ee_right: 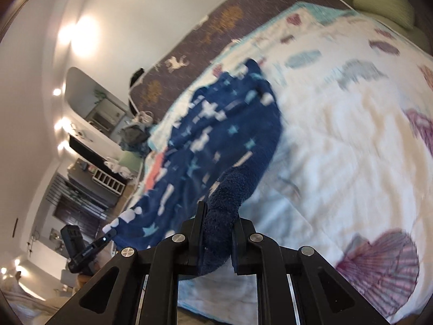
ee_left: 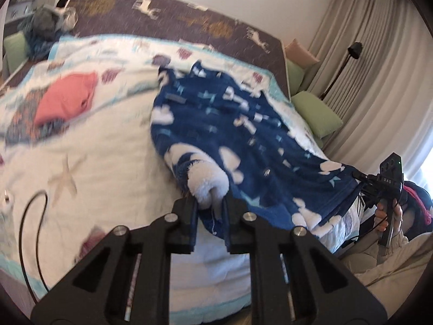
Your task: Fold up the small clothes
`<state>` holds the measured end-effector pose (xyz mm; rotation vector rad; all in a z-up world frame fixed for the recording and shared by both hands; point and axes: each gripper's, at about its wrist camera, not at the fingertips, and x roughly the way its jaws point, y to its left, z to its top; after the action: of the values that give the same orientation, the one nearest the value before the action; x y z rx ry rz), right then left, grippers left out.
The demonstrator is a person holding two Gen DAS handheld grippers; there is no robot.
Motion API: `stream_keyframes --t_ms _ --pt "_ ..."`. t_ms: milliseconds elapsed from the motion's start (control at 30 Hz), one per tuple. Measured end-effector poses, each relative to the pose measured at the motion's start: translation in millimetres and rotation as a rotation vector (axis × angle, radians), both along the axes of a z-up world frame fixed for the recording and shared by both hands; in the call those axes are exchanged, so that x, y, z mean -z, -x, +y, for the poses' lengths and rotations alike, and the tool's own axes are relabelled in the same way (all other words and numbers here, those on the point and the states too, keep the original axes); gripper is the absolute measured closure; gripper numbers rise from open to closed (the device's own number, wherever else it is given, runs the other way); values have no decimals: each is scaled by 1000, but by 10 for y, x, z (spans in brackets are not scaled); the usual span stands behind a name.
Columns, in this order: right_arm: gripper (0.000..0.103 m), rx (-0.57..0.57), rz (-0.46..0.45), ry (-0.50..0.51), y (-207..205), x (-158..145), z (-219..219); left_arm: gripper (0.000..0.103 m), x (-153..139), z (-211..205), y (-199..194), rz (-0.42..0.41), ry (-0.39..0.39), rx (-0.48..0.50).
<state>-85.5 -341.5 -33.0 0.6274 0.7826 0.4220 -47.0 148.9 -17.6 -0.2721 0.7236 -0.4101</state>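
Left tongs [ee_left: 210, 203]: pinching the fleece garment's [ee_left: 243, 124] near corner.
Right tongs [ee_right: 216, 239]: pinching the other corner, spreading its edge for folding.
Bed [ee_left: 108, 149]: supports the rest.

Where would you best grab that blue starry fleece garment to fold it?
By its two near corners, from the bed's near edge, as now: the left gripper is shut on one corner of the blue starry fleece garment, the right gripper on the other. Its far end lies on the quilt.

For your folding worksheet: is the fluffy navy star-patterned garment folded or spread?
Spread, not folded: the fluffy navy star-patterned garment drapes open across the seashell-print quilt, near edge lifted.
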Motion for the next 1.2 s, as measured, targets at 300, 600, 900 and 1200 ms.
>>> stream_keyframes --t_ms 300,600,900,1200 --pt "89 -20 -85 -31 -440 -483 -3 86 -480 -9 -558 -116 -13 -4" --pt "89 1 -127 7 -1293 -908 -26 86 -751 -27 -1521 -155 -27 -41" --pt "89 35 -102 -8 -2508 -973 -75 86 -670 -8 -2778 -108 -33 -131" --pt "89 98 -57 -1 -3765 -711 -76 86 -151 -44 -3977 -11 -70 -221"
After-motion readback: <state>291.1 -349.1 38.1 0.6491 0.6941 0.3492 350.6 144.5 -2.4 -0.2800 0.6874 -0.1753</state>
